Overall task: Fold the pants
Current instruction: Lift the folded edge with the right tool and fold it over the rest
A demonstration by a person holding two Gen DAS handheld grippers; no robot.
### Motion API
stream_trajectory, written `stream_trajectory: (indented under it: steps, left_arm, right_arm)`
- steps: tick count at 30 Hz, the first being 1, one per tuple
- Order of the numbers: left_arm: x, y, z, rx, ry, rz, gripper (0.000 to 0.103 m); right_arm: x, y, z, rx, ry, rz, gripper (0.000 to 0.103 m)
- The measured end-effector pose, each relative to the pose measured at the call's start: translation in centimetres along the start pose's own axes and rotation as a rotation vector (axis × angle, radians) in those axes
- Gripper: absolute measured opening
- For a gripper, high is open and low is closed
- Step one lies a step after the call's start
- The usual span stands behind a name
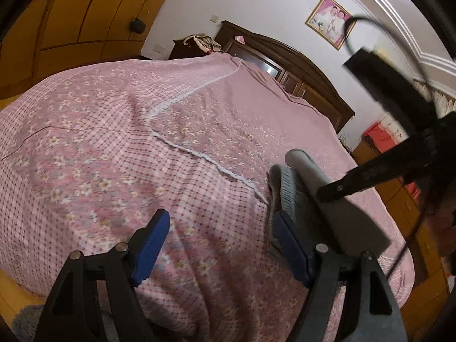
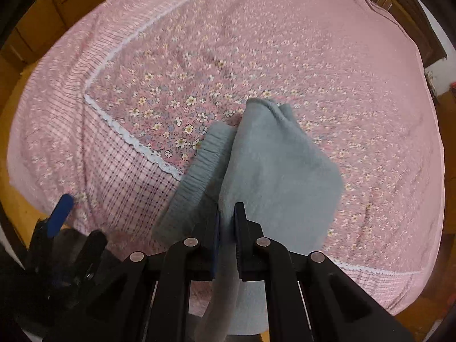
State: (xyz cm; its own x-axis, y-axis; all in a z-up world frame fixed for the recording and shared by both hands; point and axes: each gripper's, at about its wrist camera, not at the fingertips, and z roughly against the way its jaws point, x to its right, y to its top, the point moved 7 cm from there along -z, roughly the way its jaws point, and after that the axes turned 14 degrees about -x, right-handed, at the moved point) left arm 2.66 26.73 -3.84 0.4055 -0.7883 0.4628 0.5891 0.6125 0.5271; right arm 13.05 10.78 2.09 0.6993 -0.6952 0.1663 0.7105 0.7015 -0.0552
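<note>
Pants (image 2: 270, 171) of soft blue-grey fleece hang bunched from the right gripper (image 2: 226, 228), whose 2 jaws are pressed together on a fold of the cloth; the fabric passes between the blue pads and trails both ahead of the tool and back beneath it. Just left of the pinch, the ribbed elastic waistband (image 2: 199, 171) droops in a loose strip, and ahead of the jaws the rest of the garment falls in a crumpled mass toward the bedspread (image 2: 342, 85), pink with small flowers. Whether the lowest cloth touches the bedspread cannot be told. From the left wrist view, the left gripper (image 1: 219, 245) stands with its 2 jaws well apart and nothing between them; the pants sit just beyond its right-hand finger (image 1: 290, 245), near it but not gripped by it. By my reading, the fold has hardly begun: no flat layout shows, no leg is laid on the other, no crease is set. What seems left is nearly everything: spreading the garment on the bedspread ahead of the tools, finding the waistband with the free gripper, aligning the 2 legs, then doubling the length over.
</note>
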Motion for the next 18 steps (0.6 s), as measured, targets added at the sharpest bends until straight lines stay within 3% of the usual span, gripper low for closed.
stream_trajectory:
  steps: [7,15,18]
  left_arm:
    - [-1.1,0.5,0.8,0.016,-0.074,0.038,0.079]
    - [-0.5,0.4,0.8,0.015,-0.053,0.011,0.079]
    - [-0.7,0.3,0.6,0.006,-0.052,0.016,0.079]
  right_arm:
    - [-0.3,1.0,1.0,0.03,-0.029,-0.034,0.01]
    - [-1.5,3.1,-0.3,0.051,-0.064,-0.041,0.01]
    - [-2.7,4.2,-1.0,0.042,-0.008,-0.005,0.017]
